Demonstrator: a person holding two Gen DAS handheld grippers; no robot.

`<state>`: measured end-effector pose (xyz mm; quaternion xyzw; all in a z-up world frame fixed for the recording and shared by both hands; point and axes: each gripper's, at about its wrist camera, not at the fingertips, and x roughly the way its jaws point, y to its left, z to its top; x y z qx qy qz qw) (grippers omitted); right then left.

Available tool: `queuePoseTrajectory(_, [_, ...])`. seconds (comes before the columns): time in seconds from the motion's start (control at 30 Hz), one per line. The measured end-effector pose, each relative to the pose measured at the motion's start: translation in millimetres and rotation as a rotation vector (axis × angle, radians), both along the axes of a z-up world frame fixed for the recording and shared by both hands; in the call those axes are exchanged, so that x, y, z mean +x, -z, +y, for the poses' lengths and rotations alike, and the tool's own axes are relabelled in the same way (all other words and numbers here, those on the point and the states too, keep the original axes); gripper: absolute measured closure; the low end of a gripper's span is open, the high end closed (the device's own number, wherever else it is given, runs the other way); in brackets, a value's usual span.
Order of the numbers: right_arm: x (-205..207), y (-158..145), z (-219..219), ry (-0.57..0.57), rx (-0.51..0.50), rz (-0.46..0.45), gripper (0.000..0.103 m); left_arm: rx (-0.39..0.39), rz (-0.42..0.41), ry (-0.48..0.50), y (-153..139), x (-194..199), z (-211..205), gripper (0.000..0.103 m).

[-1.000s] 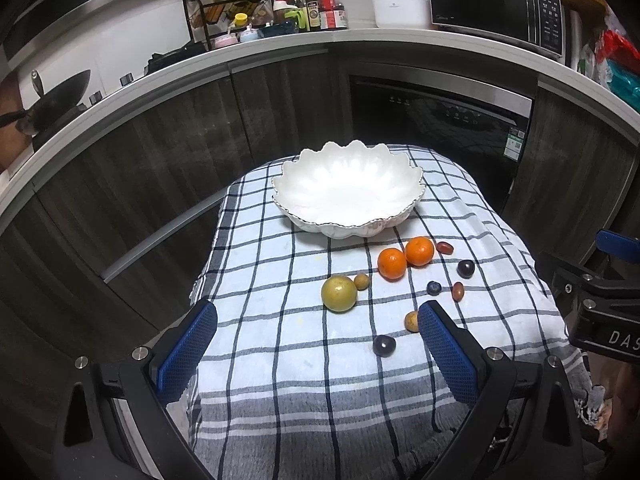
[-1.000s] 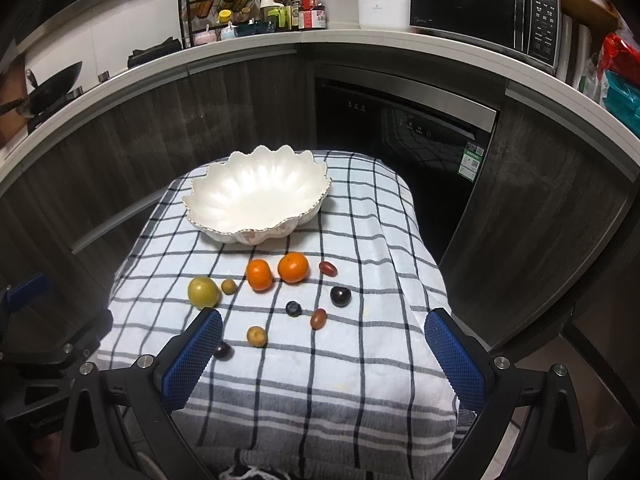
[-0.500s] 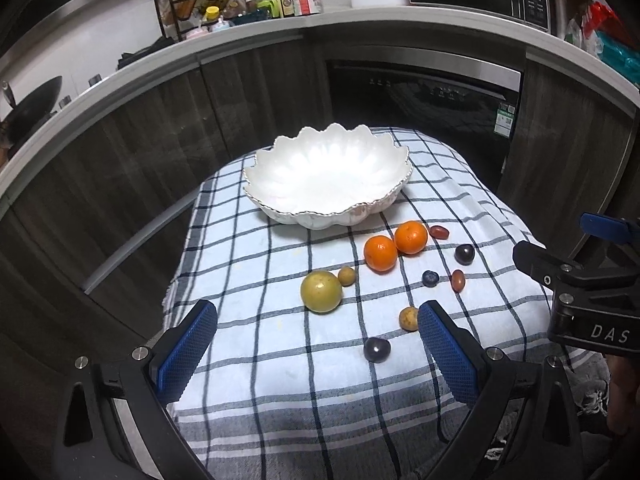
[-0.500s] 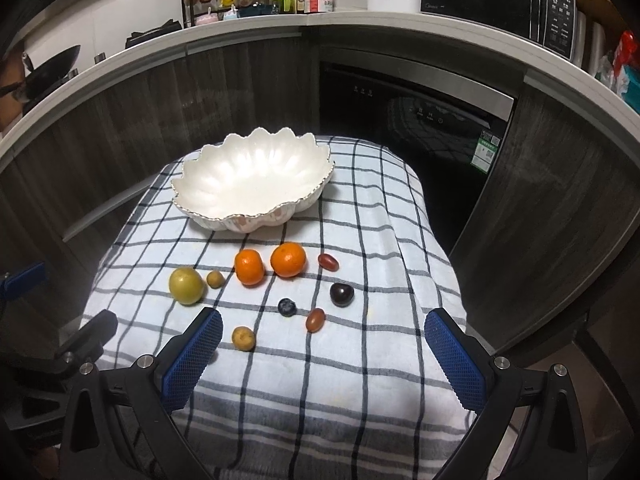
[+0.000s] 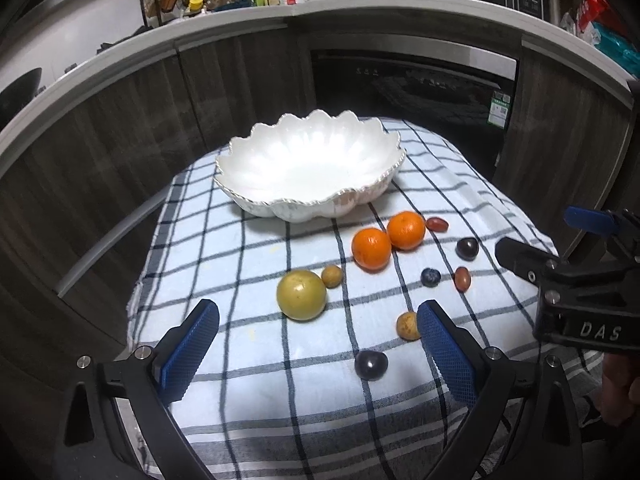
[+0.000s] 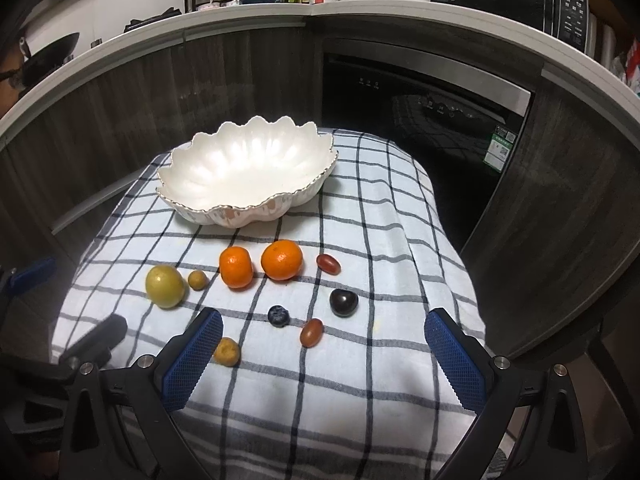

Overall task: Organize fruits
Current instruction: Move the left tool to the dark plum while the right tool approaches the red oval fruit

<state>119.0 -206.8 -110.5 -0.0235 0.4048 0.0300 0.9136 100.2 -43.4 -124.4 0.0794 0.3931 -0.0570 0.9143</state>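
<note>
In front of you a checked cloth (image 6: 384, 216) covers the whole table, and its edges hang down over the sides. On the cloth, at the far end, stands a white scalloped bowl (image 6: 244, 176). Nearer to you lie two oranges (image 6: 258, 266) touching each other, a yellow-green fruit (image 6: 165, 286) with a small tan one (image 6: 197, 280) just beside it, a blueberry (image 6: 278, 315), two reddish grapes (image 6: 328, 263), and a dark plum (image 6: 343, 302)

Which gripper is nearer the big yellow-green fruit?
Left. The left gripper is just short of the yellow-green fruit; the right gripper is off to its right.
</note>
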Motion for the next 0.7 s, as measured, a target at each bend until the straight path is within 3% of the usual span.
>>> queuePoseTrajectory(0.33, [8, 22, 5, -0.032, 0.006, -0.011, 0.002, 0.008, 0.026, 0.046, 24, 4, -8, 0.008])
queuePoseTrajectory(0.57, [13, 35, 7, -0.046, -0.003, -0.003, 0.010, 0.011, 0.068, 0.080, 41, 8, -16, 0.024])
queuePoseTrajectory(0.63, [14, 40, 8, -0.054, -0.006, -0.003, 0.015, 0.005, 0.074, 0.085, 45, 8, -16, 0.026])
queuePoseTrajectory(0.7, [15, 44, 9, -0.062, -0.009, 0.003, 0.021, 0.002, 0.084, 0.093, 50, 9, -16, 0.035])
